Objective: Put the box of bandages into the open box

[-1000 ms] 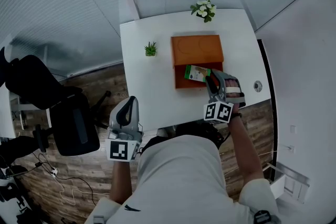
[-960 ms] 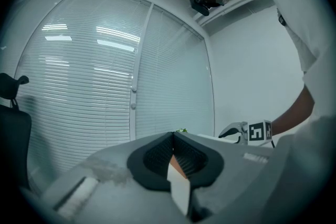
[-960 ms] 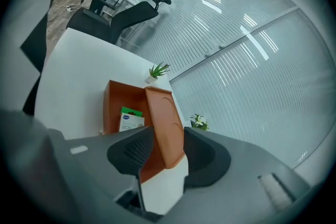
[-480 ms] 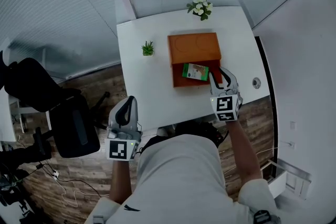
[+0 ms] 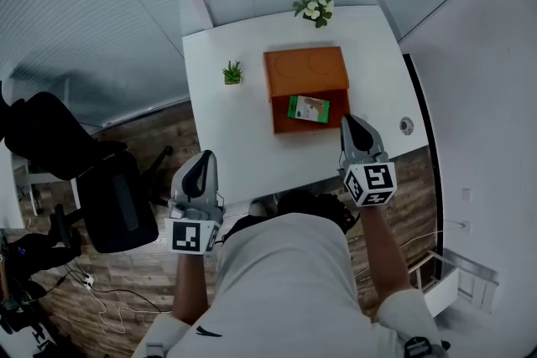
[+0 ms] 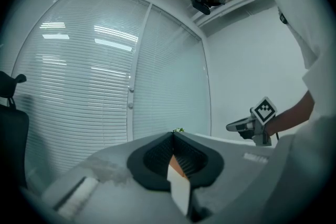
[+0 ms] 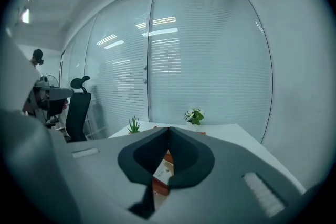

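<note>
The box of bandages (image 5: 309,108), green with a pale label, lies flat inside the open box (image 5: 281,117). The open box is orange and sits in the middle of the white counter (image 5: 226,138), with its lid (image 5: 305,72) folded back on the far side. The bandage box rests toward the right half of the tray, slightly askew to the walls.

The right gripper (image 5: 347,120) points at the near right corner of the orange box. Its fingers are closed together, tips meeting, with nothing between them. The bandage box lies ahead of those tips and a little to their left, near but clearly apart and untouched. In the right gripper view, part of its label shows through the hollow below the joined tips, with the orange wall in front of it.

The left gripper (image 5: 205,157) is held off the near left side of the counter, above the wooden floor (image 5: 126,272) and well apart from both boxes. Its fingers are also pressed together and hold nothing.

A small green plant (image 5: 232,73) stands left of the lid. A pot of white flowers (image 5: 313,7) stands at the far edge. A black office chair (image 5: 92,172) stands on the floor to the left.
</note>
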Tool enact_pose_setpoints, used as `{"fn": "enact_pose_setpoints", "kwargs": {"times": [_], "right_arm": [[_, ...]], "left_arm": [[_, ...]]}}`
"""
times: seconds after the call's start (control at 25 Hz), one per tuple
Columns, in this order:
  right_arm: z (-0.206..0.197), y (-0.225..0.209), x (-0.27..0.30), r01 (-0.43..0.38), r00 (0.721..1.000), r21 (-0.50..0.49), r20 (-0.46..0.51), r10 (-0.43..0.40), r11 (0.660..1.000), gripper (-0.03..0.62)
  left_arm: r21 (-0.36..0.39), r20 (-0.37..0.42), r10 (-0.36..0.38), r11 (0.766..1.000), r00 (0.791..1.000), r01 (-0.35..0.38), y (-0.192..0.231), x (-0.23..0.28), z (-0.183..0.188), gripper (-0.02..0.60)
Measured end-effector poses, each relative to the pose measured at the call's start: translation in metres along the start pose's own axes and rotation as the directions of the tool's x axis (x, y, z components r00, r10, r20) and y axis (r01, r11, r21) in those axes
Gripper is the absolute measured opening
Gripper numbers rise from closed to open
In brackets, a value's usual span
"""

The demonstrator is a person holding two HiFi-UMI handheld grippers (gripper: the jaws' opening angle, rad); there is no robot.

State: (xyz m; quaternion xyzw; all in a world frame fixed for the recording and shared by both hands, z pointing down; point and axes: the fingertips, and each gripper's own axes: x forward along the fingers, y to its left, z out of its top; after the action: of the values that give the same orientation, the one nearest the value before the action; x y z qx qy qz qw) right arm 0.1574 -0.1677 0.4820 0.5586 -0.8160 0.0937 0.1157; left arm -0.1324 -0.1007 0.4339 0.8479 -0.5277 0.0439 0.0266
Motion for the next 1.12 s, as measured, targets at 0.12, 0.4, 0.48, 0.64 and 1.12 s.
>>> {"fn": "enact_pose_setpoints", "kwargs": {"times": [0.12, 0.4, 0.48, 0.64, 1.12], "right_arm": [[0.012, 0.005, -0.017, -0.001, 0.999, 0.009, 0.04, 0.0, 1.0, 0.002], [0.057, 0.03, -0.085, 0.021, 0.981, -0.048, 0.195, -0.011, 0.999, 0.002], [0.062, 0.035, -0.098, 0.035, 0.975, -0.055, 0.22, -0.022, 0.998, 0.002], [0.063, 0.038, -0.108, 0.053, 0.971, -0.042, 0.235, -0.042, 0.998, 0.0], [0.066, 0.039, -0.109, 0.041, 0.969, 0.014, 0.243, -0.044, 0.999, 0.0]], "left_arm": [[0.004, 0.006, 0.008, 1.0, 1.0, -0.008, 0.002, -0.006, 0.002, 0.006], [-0.003, 0.047, 0.055, 0.998, 0.997, -0.055, 0.01, -0.027, 0.005, 0.006], [-0.008, 0.056, 0.07, 0.998, 0.996, -0.069, 0.013, -0.033, 0.005, 0.006], [-0.01, 0.063, 0.085, 0.996, 0.994, -0.084, 0.017, -0.044, 0.004, 0.006], [-0.003, 0.064, 0.101, 0.995, 0.993, -0.101, 0.024, -0.057, 0.003, 0.006]]}}
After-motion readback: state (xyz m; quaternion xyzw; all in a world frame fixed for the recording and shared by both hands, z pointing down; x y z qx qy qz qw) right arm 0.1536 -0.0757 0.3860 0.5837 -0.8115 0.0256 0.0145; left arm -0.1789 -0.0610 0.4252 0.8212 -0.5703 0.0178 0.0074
